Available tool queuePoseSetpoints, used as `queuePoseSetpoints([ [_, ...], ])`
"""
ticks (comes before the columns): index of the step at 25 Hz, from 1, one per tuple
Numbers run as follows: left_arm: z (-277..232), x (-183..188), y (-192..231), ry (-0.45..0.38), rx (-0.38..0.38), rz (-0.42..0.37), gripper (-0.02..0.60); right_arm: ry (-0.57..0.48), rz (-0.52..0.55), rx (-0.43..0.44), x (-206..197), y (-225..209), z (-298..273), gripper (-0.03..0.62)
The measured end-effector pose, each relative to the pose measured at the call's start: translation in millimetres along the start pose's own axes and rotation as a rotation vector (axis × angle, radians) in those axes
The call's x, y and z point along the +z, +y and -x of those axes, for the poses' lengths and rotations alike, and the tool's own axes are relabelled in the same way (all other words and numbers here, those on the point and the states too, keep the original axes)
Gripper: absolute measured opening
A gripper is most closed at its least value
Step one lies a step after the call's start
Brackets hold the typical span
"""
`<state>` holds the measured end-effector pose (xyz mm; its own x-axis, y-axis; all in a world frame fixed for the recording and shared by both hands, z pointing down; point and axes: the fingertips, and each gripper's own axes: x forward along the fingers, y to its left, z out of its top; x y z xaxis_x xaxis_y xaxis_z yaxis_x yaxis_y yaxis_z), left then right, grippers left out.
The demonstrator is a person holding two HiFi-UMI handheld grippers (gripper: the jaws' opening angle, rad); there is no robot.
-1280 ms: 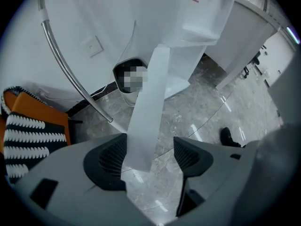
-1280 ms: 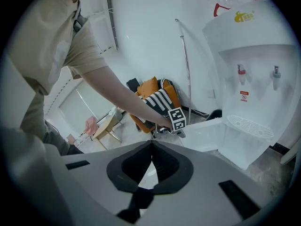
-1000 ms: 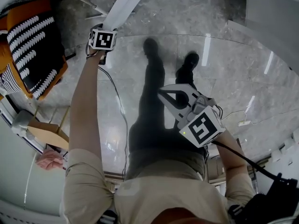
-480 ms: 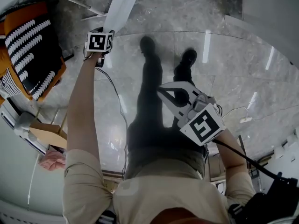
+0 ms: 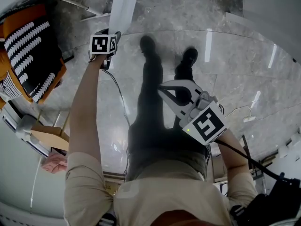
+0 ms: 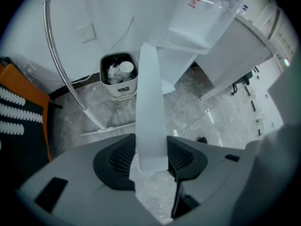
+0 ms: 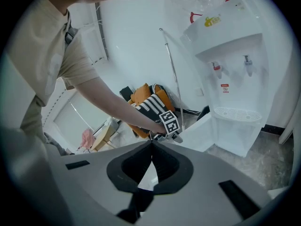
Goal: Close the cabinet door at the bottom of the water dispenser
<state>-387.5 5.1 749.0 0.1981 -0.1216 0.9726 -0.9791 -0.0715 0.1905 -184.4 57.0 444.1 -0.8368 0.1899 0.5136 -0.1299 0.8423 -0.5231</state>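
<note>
Left gripper [image 6: 151, 150], jaws just closed and now clamped on the edge of the open door [image 6: 150, 98] between them, dispenser [image 6: 207, 18] beyond, so swinging shut can begin; right gripper [image 7: 151, 144] jaws together, empty.

cabinet door [image 5: 121, 6]: far end cut off by head view's top edge | water dispenser [image 7: 235, 55]: red label print too small to read | waste bin [image 6: 118, 76]: contents unclear | orange striped item [image 5: 28, 51]: cut by left edge
</note>
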Motion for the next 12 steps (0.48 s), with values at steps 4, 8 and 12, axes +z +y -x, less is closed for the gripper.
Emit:
queuePoseSetpoints([
  [4, -4, 1, -14, -0.009, -0.04, 0.01, 0.202, -0.003, -0.008, 0.004, 0, 1, 0, 0.014],
  [8, -7, 2, -24, -0.017, -0.062, 0.013, 0.207, -0.006, -0.019, 0.011, -4, 5, -1, 0.014],
  [12, -8, 2, -33, -0.021, -0.063, 0.013, 0.212, -0.016, -0.027, 0.008, -5, 7, 2, 0.014],
])
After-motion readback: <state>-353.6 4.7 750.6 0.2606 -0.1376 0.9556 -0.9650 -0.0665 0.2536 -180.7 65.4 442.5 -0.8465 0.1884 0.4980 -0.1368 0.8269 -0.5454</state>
